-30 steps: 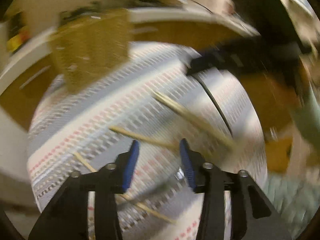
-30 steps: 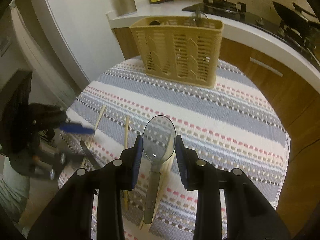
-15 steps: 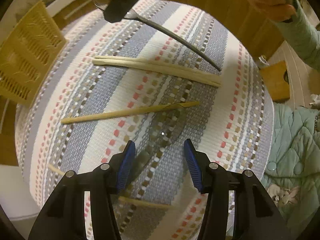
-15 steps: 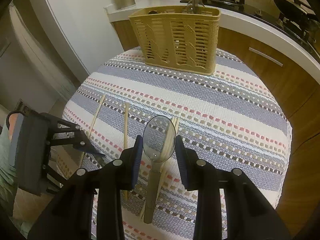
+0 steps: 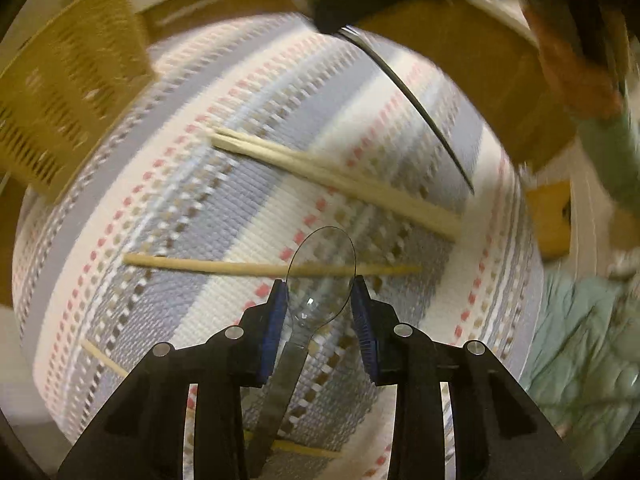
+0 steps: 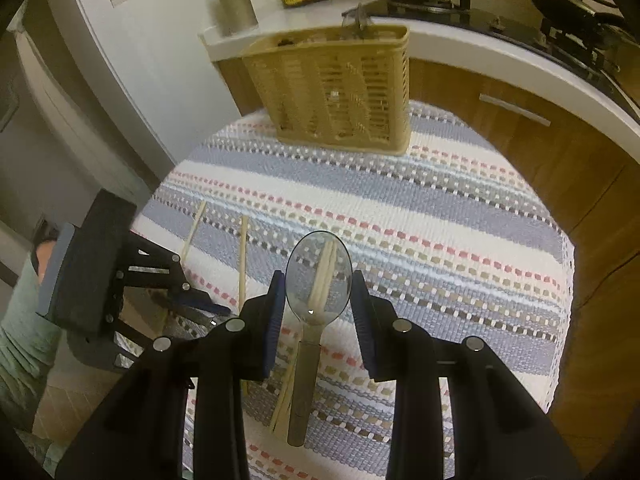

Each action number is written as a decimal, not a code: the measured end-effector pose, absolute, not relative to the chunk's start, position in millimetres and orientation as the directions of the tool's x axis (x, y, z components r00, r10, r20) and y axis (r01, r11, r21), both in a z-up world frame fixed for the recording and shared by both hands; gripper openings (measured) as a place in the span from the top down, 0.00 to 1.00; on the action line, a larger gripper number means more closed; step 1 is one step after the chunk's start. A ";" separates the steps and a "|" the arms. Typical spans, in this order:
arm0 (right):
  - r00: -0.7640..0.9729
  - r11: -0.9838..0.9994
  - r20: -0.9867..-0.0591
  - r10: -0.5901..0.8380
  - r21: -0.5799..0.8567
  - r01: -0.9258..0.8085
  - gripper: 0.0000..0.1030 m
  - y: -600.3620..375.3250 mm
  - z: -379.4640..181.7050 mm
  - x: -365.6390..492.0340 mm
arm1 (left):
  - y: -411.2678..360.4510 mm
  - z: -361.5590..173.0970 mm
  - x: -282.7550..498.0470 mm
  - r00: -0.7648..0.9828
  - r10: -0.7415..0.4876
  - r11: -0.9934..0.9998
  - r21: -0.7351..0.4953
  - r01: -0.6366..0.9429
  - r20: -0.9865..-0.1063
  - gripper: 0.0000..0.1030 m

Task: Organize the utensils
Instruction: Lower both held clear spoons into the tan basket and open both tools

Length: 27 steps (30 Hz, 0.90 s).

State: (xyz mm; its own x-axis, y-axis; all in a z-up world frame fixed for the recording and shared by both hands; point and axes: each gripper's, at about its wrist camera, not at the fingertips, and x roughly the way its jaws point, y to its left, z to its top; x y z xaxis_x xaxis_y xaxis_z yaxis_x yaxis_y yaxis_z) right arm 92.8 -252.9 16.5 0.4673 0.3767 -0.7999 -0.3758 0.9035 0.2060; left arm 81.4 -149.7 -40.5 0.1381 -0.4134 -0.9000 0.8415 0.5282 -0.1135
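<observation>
The left gripper (image 5: 319, 300) pinches the bowl of a clear spoon (image 5: 320, 276) between its blue pads, the handle running back under the fingers. The right gripper (image 6: 318, 300) likewise pinches a second clear spoon (image 6: 319, 284) by its bowl, handle hanging toward the camera. Both hang over a round table with a striped cloth (image 6: 440, 216). On the cloth below the left gripper lie a single chopstick (image 5: 224, 266) and, farther off, a pair (image 5: 320, 176) side by side; two more pieces show near the cloth's near edge. The tan slotted basket (image 6: 332, 92) stands upright at the far side of the table, well apart from both grippers, with some utensils in it. Behind it a counter (image 6: 460, 46) carries bottles and a stove.
</observation>
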 end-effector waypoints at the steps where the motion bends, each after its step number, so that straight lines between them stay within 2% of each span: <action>1: 0.486 0.900 -0.783 0.388 0.208 -0.382 0.71 -254.0 23.0 91.0 | -142.6 -33.9 85.8 0.158 -0.443 0.559 -0.133 0.818 -0.883 0.70; 4: 0.547 0.897 -0.736 0.398 0.189 -0.400 0.71 -254.1 43.1 85.6 | -121.4 -9.9 96.9 0.221 -0.524 0.617 -0.187 0.765 -0.823 0.70; 8: 0.651 0.900 -0.646 0.398 0.138 -0.413 0.71 -249.8 79.9 83.4 | -83.7 43.5 122.4 0.378 -0.624 0.693 -0.261 0.672 -0.684 0.70; 11: 0.738 0.915 -0.566 0.367 0.076 -0.397 0.71 -242.0 107.2 88.0 | -74.8 78.1 137.6 0.503 -0.644 0.735 -0.284 0.616 -0.576 0.70; 18: 0.872 0.955 -0.404 0.276 0.008 -0.298 0.71 -223.7 155.9 130.7 | -57.3 152.2 185.0 0.724 -0.600 0.796 -0.346 0.497 -0.340 0.70; 21: 0.911 0.968 -0.340 0.235 -0.006 -0.251 0.71 -220.7 169.3 154.7 | -57.9 167.5 207.4 0.778 -0.569 0.806 -0.369 0.462 -0.268 0.70; 27: 0.969 0.990 -0.210 0.128 -0.031 -0.137 0.71 -224.6 181.7 196.1 | -50.2 180.3 229.6 0.841 -0.509 0.824 -0.384 0.416 -0.183 0.70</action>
State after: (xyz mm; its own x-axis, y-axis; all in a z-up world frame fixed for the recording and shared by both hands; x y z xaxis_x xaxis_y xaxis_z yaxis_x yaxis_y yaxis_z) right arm 196.1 -224.6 181.7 0.9693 0.1279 -0.2100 -0.1374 0.9900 -0.0313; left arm 229.6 -50.2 180.3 0.8409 -0.5095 -0.1826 0.4160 0.8243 -0.3841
